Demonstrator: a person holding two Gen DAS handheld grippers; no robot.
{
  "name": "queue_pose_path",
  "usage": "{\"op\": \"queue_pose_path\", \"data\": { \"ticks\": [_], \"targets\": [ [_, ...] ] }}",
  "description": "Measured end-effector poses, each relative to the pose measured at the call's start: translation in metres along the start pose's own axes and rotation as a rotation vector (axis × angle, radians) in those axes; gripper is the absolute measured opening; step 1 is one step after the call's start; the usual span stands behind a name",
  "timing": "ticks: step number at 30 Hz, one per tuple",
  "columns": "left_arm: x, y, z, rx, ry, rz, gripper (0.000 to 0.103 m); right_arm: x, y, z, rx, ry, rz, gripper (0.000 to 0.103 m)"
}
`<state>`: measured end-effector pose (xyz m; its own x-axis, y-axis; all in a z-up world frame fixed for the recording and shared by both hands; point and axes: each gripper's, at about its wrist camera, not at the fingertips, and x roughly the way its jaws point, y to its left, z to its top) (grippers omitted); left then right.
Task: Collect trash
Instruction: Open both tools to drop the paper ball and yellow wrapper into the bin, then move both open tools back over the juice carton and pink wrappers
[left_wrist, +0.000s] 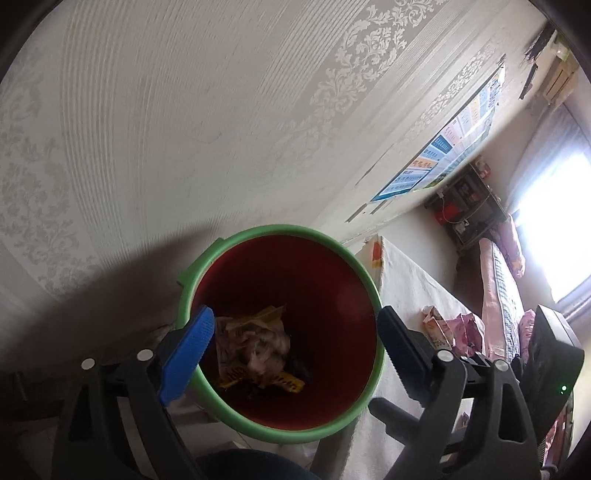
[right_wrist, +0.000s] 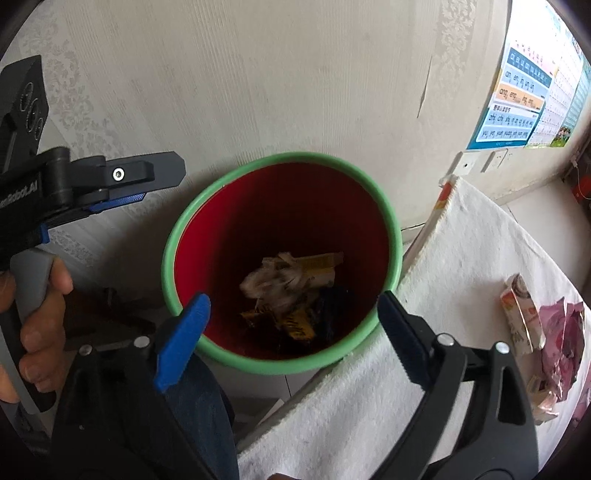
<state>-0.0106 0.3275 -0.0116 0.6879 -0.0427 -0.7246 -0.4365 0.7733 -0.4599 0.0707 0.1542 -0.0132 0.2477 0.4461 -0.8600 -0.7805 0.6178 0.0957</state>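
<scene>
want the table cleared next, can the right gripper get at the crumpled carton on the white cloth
Probably yes: the right gripper is open and empty over the bin, and the carton lies exposed on the cloth just to its right.

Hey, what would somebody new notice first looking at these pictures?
The red bin with its green rim sits dead centre against the wall, with crumpled wrappers at its bottom. Both claws, left and right, hang open over it, holding nothing. More trash lies on the white cloth to the right.
</scene>
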Motion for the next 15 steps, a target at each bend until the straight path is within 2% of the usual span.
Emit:
{"op": "queue_pose_path", "data": {
  "ticks": [2, 4, 15],
  "targets": [
    [0.0, -0.003, -0.003, 0.001, 0.005, 0.026, 0.094, -0.004, -0.001, -0.005, 0.001, 0.003, -0.001, 0.094],
    [0.001, -0.008, -0.007, 0.013, 0.012, 0.05, 0.095, -0.009, -0.003, -0.01, 0.007, 0.004, -0.001, 0.095],
    [0.005, -0.057, -0.031, 0.089, 0.053, 0.044, 0.095, -0.048, -0.037, -0.048, 0.092, -0.026, -0.024, 0.098]
  ]
}}
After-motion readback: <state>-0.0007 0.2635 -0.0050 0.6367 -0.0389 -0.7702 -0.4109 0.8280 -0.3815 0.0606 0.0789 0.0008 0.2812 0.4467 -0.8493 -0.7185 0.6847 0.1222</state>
